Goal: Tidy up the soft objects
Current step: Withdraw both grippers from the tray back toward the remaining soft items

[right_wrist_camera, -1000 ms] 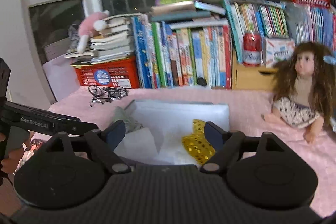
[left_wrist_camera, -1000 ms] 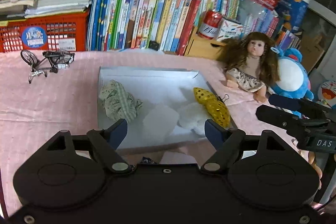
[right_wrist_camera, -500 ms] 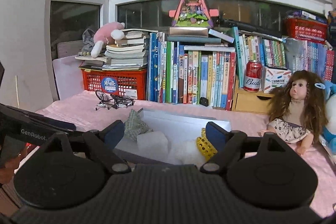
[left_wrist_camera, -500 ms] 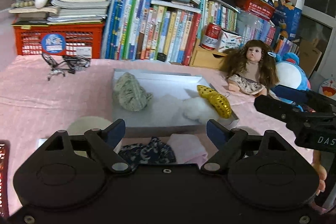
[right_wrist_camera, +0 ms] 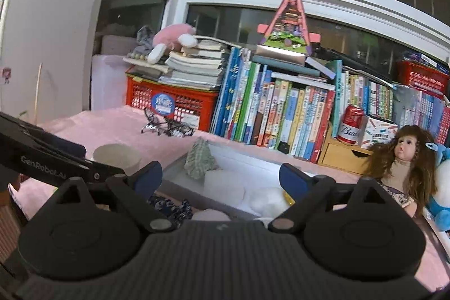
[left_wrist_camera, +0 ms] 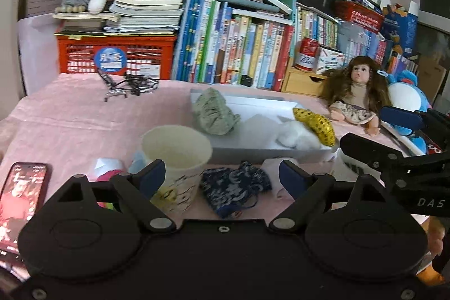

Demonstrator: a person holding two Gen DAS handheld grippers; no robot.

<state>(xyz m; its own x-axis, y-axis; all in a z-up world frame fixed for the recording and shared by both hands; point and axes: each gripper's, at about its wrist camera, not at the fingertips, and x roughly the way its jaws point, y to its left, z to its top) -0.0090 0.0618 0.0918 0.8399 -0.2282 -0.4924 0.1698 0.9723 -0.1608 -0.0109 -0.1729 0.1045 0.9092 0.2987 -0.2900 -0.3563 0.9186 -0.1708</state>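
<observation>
Two hand-held grippers, left [left_wrist_camera: 220,177] & right [right_wrist_camera: 220,177], opening, empty; blue pouch [left_wrist_camera: 234,187] long axis left-right.

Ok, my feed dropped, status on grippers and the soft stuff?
Left gripper and right gripper opening, both empty. Blue patterned cloth lies before the white tray. Paper cup stands beside the cloth.

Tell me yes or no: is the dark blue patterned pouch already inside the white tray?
No, the dark blue patterned pouch lies on the pink tablecloth in front of the white tray, beside the paper cup.
</observation>
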